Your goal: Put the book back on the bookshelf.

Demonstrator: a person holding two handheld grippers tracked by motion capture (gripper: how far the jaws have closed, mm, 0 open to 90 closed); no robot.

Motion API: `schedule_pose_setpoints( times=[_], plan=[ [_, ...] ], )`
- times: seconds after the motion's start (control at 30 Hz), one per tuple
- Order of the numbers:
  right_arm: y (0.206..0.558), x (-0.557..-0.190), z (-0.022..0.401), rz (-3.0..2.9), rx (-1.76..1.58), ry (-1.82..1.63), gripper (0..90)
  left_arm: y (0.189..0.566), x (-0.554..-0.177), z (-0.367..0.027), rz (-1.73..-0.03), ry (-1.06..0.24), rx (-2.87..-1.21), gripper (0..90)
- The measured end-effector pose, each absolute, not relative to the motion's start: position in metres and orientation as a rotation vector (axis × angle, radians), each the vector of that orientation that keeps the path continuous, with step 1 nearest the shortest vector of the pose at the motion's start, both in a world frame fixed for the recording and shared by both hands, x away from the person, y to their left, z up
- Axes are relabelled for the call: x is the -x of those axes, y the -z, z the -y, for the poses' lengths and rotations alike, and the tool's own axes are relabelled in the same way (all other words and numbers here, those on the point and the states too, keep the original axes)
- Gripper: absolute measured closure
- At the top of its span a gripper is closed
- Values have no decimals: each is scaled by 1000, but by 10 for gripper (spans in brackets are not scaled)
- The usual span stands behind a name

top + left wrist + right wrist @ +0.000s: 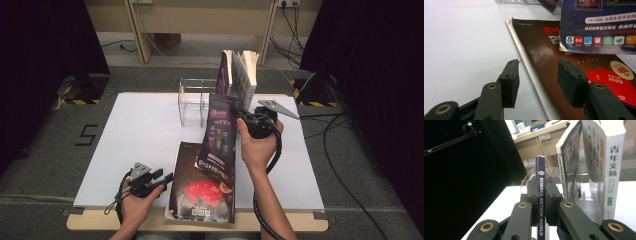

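High view: two books [239, 74] already upright in clear stand [192, 97].
Right gripper [541, 202]: pinching purple magazine [218, 137] by its spine, lifted, not yet shelved.
Left gripper [537, 82]: spread, straddling edge of flat brown magazine [202, 192]; left to do.

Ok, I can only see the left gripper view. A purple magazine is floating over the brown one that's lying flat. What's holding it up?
Observer: The right gripper is shut on the spine of the purple glossy magazine and holds it upright.
Operator: What does the spine say?
Observer: In the right gripper view it reads SCIENCE FICTION WORLD in white letters.
Operator: Is there somewhere to put it?
Observer: Just behind it stands a clear plastic rack, with two thick paperback books upright at its right end. Its left part looks free.
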State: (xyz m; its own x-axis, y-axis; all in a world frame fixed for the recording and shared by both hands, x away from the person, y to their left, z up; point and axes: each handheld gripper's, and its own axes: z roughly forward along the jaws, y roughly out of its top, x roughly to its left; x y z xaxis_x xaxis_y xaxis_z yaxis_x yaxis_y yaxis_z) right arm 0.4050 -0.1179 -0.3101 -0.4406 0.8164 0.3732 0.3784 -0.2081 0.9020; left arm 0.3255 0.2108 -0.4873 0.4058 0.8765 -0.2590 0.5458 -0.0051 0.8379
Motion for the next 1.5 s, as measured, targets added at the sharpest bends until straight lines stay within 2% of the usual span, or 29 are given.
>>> schedule_pose_setpoints(
  times=[1.5],
  plan=[
    [277, -423, 94, -1601, -1289, -1728, 851, 486, -326, -212, -1262, -427, -1669, 516]
  ],
)
